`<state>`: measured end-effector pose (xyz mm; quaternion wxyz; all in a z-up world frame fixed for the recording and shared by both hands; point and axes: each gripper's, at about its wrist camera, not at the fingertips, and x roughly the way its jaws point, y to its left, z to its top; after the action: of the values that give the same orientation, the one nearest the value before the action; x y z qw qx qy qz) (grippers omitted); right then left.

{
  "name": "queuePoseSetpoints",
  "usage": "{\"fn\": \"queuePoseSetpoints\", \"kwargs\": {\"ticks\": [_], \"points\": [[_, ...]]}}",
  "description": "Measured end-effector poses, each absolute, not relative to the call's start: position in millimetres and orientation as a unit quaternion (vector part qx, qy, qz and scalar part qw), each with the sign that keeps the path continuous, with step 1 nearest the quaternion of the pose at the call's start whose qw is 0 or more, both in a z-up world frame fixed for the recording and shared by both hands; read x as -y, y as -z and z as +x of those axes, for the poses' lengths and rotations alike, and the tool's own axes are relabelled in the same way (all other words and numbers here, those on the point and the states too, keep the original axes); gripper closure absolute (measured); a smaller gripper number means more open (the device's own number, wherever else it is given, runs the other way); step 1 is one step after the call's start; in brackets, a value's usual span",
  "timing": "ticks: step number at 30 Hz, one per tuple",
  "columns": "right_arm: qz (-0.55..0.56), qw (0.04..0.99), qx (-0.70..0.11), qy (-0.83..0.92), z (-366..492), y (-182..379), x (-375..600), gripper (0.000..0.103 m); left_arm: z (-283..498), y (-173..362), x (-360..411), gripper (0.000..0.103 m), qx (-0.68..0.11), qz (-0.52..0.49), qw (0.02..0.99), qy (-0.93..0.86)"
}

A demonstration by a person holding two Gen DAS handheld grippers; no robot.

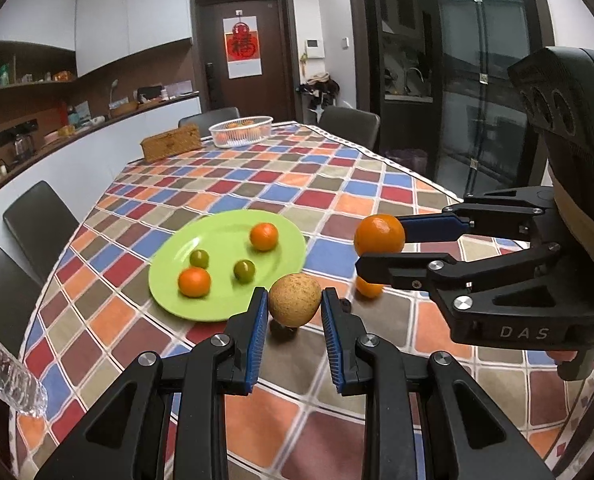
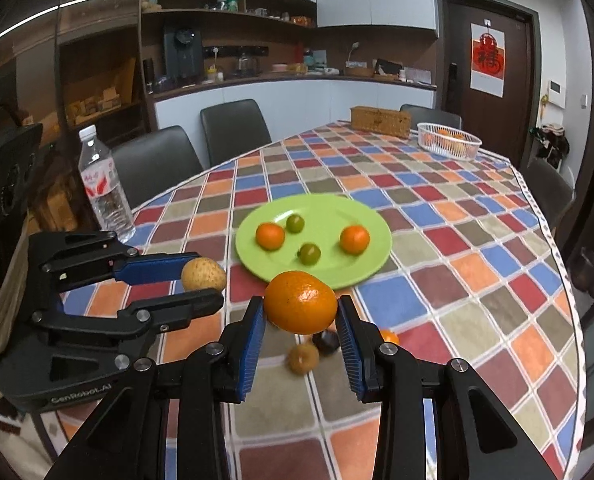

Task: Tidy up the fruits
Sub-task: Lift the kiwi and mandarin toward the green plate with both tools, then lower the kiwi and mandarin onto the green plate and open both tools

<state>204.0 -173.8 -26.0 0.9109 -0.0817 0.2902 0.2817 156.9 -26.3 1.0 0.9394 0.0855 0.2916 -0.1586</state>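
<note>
Two grippers, each clamped on a fruit above the checked tablecloth (image 1: 377, 176). Left gripper (image 1: 295, 304) pinches a tan pear (image 1: 295, 299) between its blue pads, lifted clear of the cloth, just beside the near rim of the green plate (image 1: 217, 304). Right gripper (image 2: 300, 312) pinches an orange (image 2: 301, 302), also raised. Plate carries two oranges and two small green fruits. Three loose fruits lie on the cloth below the right gripper.
</note>
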Motion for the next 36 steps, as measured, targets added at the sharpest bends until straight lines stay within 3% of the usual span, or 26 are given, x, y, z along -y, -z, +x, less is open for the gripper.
{"fn": "queuePoseSetpoints", "kwargs": {"ticks": [17,36], "points": [[-0.078,0.907,-0.308,-0.275,274.5,19.2,135.6,0.066,228.6,-2.9,-15.5,0.076,-0.306,0.046,0.942,0.132],[-0.078,0.889,-0.37,-0.257,355.4,56.7,104.1,0.066,310.8,34.3,-43.9,0.076,-0.364,0.018,0.923,0.123]]}}
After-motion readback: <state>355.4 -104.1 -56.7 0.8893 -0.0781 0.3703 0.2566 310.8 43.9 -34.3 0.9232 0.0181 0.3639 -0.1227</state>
